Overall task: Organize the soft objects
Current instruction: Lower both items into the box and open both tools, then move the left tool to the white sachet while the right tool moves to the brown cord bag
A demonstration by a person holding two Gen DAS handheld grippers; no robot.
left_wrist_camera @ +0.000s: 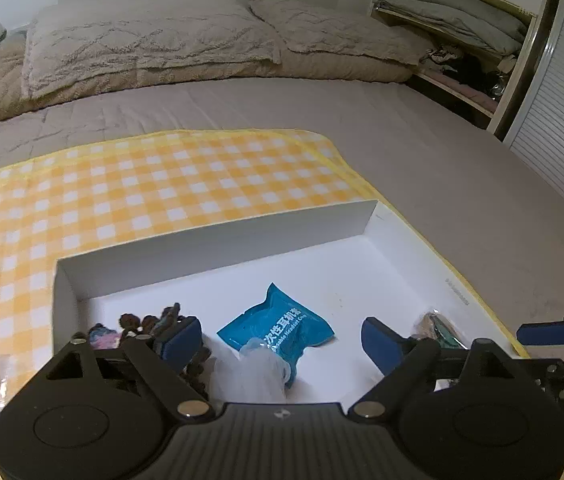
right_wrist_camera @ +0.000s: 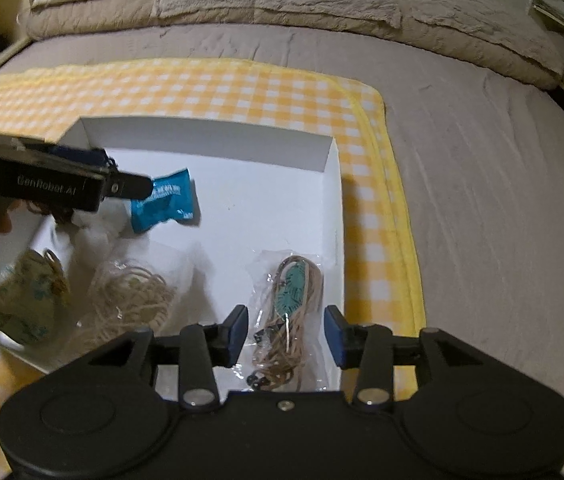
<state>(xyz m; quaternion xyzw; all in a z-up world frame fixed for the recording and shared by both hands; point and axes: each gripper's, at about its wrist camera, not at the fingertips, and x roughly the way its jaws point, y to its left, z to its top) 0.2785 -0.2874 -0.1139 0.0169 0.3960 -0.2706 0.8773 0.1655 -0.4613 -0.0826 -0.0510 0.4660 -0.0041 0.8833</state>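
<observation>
Shallow white card box (right_wrist_camera: 332, 168), crinkly blue foil packet (left_wrist_camera: 278, 326) (glossy), left gripper (left_wrist_camera: 282, 340) and right gripper (right_wrist_camera: 287, 332) both agape, clutching nothing

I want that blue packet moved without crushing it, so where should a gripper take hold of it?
Probably from above, at one crimped end of the blue packet. It lies flat on the floor of the white box, and its puffy middle would squash.

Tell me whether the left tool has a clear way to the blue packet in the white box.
Probably yes: the left tool is open just above the blue packet, nothing covering it; a white bag lies nearer.
</observation>
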